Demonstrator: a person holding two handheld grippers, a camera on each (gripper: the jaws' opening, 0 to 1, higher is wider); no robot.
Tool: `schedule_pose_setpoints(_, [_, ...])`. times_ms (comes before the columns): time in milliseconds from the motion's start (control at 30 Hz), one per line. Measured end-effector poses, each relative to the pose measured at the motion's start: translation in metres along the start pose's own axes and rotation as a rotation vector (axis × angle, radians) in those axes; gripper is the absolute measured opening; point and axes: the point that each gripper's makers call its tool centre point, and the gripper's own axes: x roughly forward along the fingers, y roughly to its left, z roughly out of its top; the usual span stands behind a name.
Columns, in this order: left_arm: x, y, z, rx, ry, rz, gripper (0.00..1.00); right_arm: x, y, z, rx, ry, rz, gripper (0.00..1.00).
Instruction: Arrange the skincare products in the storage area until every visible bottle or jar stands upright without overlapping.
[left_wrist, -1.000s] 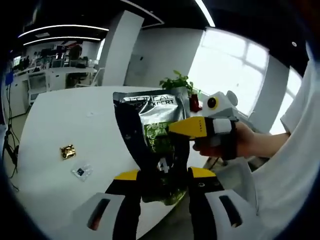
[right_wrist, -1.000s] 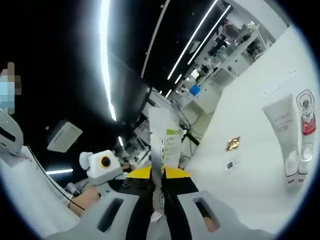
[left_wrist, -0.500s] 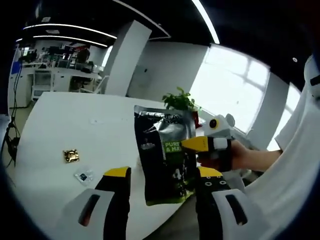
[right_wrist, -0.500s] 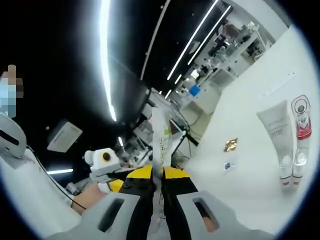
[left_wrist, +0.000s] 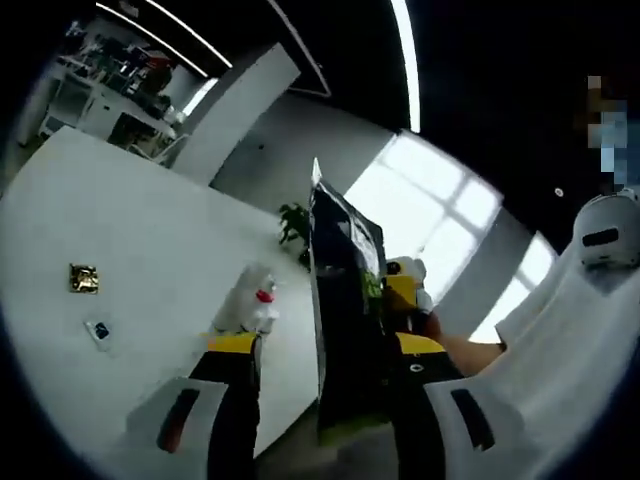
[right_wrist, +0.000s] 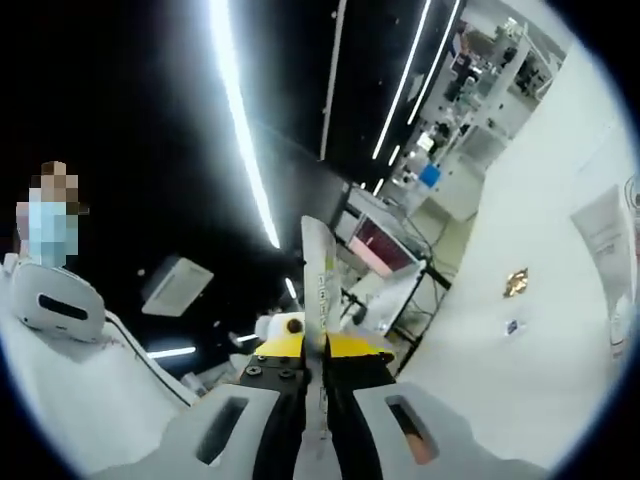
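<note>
The right claw (right_wrist: 322, 375) is pinched tight on the thin sachet (right_wrist: 318, 290), held up above the white worktop (left_wrist: 130, 250), its writing too small to read, while the left claw (left_wrist: 325, 350) gapes wide.

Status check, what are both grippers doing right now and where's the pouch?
Right gripper shut on the dark pouch, held edge-on above the white table. Left gripper open, jaws either side of the pouch. Tube and gold sachet lie on the table.
</note>
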Motion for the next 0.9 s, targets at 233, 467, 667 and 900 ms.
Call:
schedule_pose_setpoints(233, [0.001,-0.011,0.000,-0.083,-0.040,-0.076,0.25,-0.002,-0.004,0.002,0.024,-0.007,-0.025,0.06])
schedule_pose_setpoints(467, [0.004,-0.002,0.016,-0.139,-0.179,-0.030,0.06,-0.010,-0.026,0.011,0.041,-0.084,-0.151,0.07])
schedule_pose_setpoints(667, [0.009,0.002,0.014,-0.185,-0.228,0.021,0.05,-0.008,-0.033,-0.007,0.071,-0.073,-0.175,0.13])
schedule_pose_setpoints(900, [0.003,0.018,0.027,-0.264,-0.365,0.084,0.05,-0.007,-0.038,-0.025,0.102,-0.107,-0.221,0.09])
